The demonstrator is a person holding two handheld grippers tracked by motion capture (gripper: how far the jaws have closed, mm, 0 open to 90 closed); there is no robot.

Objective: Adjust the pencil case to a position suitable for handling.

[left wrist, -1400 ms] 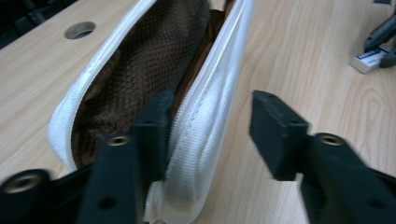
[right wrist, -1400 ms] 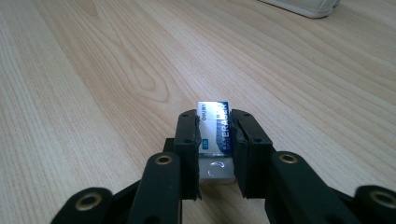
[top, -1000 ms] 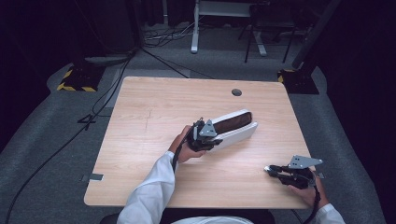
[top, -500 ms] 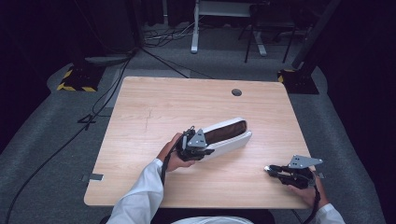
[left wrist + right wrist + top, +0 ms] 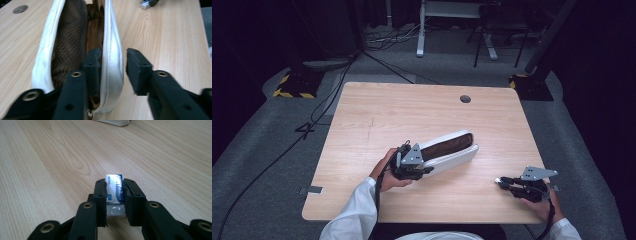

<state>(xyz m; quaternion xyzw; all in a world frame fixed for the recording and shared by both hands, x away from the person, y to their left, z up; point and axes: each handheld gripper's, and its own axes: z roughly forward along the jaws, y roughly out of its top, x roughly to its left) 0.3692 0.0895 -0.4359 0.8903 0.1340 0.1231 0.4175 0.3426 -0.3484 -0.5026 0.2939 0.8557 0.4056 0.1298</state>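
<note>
White fabric with a brown mesh lining forms the pencil case (image 5: 447,151), which lies unzipped on the wooden table (image 5: 377,115) a little toward the person's side of its middle, with its long axis running away to the right. The left gripper (image 5: 414,163) is at the case's near end: in the left gripper view one jaw sits inside the opening against the lining and the other stands outside the white wall (image 5: 113,60), with a gap showing between that pad and the fabric. Its jaws have just been opening, so the wall is between them but not pinched. Something brown lies inside, too blurred to name. Well apart, near the table's front right, the right gripper (image 5: 507,182) is clamped on an eraser (image 5: 114,187) in a blue-and-white sleeve, held just above the wood.
</note>
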